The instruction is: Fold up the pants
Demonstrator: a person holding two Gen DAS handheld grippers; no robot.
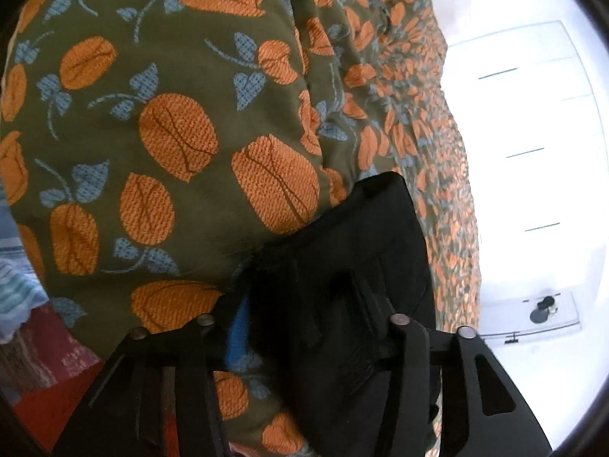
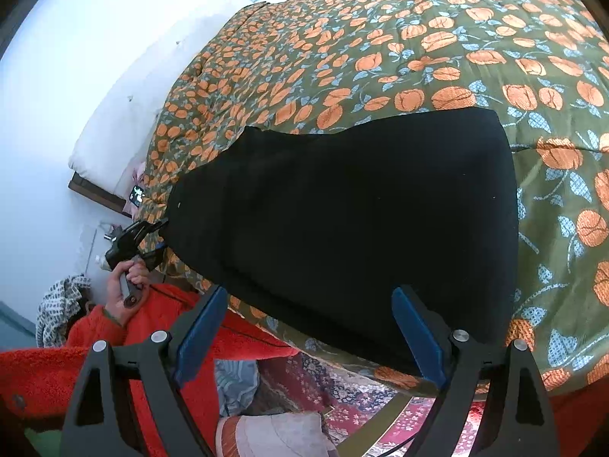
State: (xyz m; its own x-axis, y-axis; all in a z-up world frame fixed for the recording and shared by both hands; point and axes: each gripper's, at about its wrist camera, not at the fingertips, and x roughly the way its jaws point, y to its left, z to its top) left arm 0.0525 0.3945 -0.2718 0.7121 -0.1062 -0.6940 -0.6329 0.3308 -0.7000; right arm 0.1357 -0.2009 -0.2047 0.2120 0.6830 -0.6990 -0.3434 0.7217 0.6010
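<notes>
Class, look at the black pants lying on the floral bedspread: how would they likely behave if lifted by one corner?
The black pants would probably sag, since they drape flat over the bedspread edge. They look thick and layered, so likely fairly heavy. The matte fabric seems unlikely to slip from the left gripper at their corner.

**Matt cloth, woven quilt, hard plastic**

The pants (image 2: 342, 209) show as deep black matt cloth, soft, no sheen. Beneath, the bedspread (image 2: 475, 57) looks coarse-woven, its orange flowers visibly textured. The right gripper (image 2: 308, 331) is matt black plastic with smooth blue pads (image 2: 416, 337) and shiny metal pins. The sleeve (image 2: 95, 327) is fuzzy orange fleece.
</notes>
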